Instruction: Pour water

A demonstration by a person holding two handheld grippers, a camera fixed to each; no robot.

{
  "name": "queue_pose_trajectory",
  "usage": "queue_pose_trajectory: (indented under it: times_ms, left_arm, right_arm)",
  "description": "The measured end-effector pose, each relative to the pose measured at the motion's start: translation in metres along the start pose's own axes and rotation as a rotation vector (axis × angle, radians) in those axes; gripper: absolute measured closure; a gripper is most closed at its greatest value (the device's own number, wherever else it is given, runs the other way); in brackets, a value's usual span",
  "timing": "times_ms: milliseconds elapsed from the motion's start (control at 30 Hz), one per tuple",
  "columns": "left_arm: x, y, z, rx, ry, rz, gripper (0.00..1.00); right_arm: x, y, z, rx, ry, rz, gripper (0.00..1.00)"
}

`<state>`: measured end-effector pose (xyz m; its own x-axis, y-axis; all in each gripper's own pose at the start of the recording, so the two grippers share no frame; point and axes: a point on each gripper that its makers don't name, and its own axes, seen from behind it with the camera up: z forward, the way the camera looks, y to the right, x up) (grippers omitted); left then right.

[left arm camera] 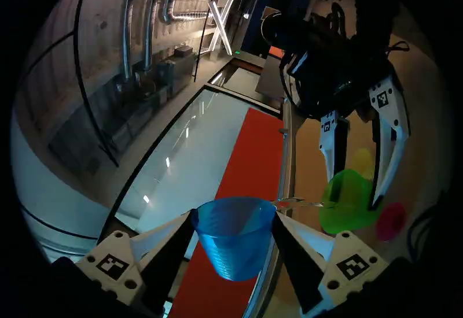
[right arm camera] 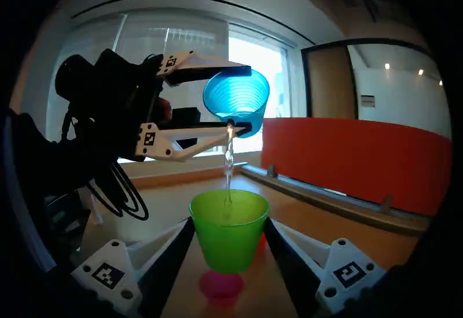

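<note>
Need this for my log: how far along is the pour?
Done: left gripper holds the blue cup tipped above the green cup, held by the right gripper. In hand: a thin stream is falling into the green cup. Left: emptying the blue cup and righting it; how much remains is unclear.

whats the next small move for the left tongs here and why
Probably tip the left tongs a touch further, keeping the blue cup over the green cup. Only a thin stream of water leaves the blue cup, and it lands inside the green cup's rim. The right tongs hold that cup upright below.
</note>
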<state>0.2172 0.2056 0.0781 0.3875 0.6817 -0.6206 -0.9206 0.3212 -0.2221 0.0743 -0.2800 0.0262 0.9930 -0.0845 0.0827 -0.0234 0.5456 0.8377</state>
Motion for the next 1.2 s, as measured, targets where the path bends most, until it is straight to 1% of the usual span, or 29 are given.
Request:
queue_pose_trajectory:
  times_ms: [567,667,1200]
  left_arm:
    - [0.002,0.003,0.000,-0.003,0.002,0.052,0.11]
    - [0.003,0.002,0.001,-0.001,0.003,0.055,0.11]
    - [0.008,-0.008,0.001,0.018,0.003,0.119,0.11]
  right_arm:
    - [0.001,0.000,-0.001,0.000,0.005,-0.002,0.11]
    - [0.002,0.000,0.000,0.000,0.004,-0.003,0.11]
    - [0.003,0.002,0.001,-0.003,0.006,-0.011,0.11]
